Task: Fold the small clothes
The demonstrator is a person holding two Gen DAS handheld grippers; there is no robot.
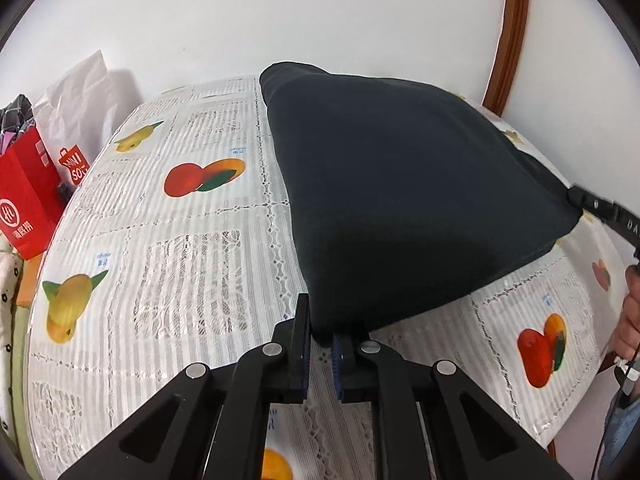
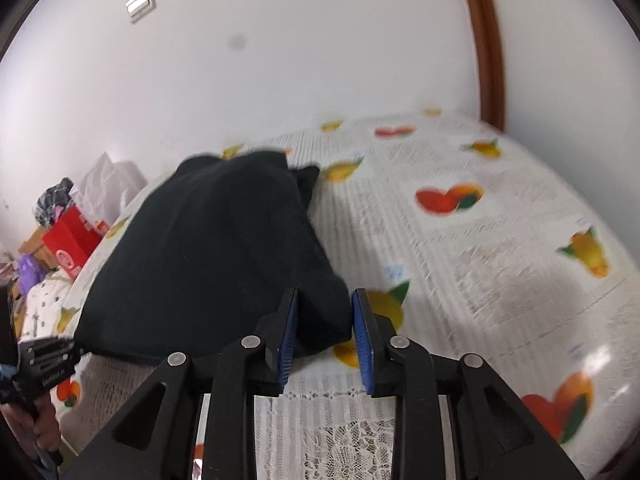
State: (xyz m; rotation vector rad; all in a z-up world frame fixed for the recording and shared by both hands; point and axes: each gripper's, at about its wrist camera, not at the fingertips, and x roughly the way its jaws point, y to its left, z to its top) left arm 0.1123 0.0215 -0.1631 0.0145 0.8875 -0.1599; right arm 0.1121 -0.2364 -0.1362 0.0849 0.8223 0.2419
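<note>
A small black garment [image 1: 400, 200] is held stretched above a table with a fruit-print lace cloth [image 1: 180, 260]. My left gripper [image 1: 322, 334] is shut on its near corner. In the left wrist view my right gripper [image 1: 600, 208] holds the far right corner. In the right wrist view the garment [image 2: 216, 256] hangs left of centre, and my right gripper [image 2: 326, 320] has a corner of it between its blue pads [image 2: 362, 344], with the jaws partly apart. My left gripper [image 2: 52, 356] shows at the left edge, holding the other corner.
Red paper bags [image 1: 24, 208] and a white plastic bag [image 1: 76, 96] stand past the table's left end, against a white wall. A brown wooden frame [image 1: 512, 36] rises at the back right. The table edge [image 1: 580, 412] curves near the person's hand.
</note>
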